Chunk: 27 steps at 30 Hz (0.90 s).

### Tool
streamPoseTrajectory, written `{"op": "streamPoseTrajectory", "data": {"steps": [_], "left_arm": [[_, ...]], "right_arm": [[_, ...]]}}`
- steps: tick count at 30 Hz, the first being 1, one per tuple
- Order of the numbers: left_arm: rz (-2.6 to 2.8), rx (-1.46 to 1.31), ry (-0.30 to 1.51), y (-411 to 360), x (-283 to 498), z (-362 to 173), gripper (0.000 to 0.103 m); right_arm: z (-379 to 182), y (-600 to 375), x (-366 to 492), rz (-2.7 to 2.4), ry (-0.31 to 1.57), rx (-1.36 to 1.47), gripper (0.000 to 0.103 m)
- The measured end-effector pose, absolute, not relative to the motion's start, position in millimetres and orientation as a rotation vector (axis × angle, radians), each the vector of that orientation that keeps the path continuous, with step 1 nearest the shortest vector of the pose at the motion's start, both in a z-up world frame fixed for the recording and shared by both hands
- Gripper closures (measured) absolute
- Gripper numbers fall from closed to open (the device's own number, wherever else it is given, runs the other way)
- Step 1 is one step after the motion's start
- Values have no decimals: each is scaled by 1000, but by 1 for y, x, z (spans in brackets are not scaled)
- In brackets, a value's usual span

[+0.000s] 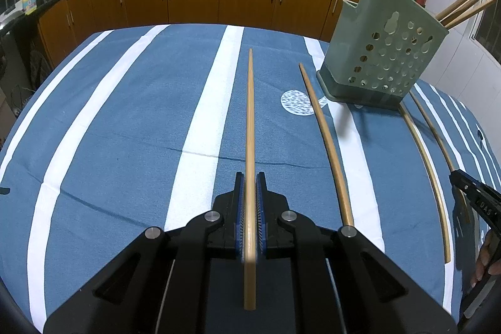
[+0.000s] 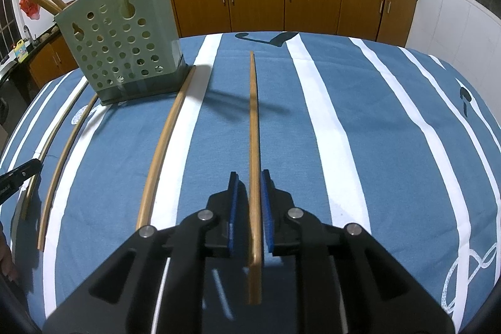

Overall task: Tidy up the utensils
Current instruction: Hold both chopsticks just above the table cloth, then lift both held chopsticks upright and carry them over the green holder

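Chopsticks: my left gripper [image 1: 250, 187] pinches one chopstick [image 1: 250, 121], lengthwise ahead. My right fingers [image 2: 234, 202] stand slightly apart around another [image 2: 254, 127]. Holder [image 2: 125, 43] is ahead-left of the right.

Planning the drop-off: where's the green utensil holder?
The green utensil holder stands on the striped cloth, upper right in the left wrist view, upper left in the right.

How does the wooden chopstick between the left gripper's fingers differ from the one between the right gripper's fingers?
The left gripper clamps its pale wooden chopstick; the right gripper leaves a gap beside its browner wooden chopstick. The green perforated holder stands right of the first, left of the second. Both lie on the blue striped cloth.
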State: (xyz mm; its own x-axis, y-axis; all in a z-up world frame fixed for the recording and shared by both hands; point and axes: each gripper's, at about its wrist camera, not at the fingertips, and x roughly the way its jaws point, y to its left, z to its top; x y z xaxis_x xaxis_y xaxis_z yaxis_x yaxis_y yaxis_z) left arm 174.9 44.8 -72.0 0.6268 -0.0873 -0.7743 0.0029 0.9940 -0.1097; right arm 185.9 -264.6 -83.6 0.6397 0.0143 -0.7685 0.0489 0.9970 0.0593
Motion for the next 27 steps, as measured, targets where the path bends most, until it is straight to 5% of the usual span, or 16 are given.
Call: {"op": "streamPoseTrajectory", "data": {"steps": [27], "left_arm": [[-57,-121,891,47,175,-73,94]], "right_arm": [[-83,-265,186,-19,877,78,87]]}}
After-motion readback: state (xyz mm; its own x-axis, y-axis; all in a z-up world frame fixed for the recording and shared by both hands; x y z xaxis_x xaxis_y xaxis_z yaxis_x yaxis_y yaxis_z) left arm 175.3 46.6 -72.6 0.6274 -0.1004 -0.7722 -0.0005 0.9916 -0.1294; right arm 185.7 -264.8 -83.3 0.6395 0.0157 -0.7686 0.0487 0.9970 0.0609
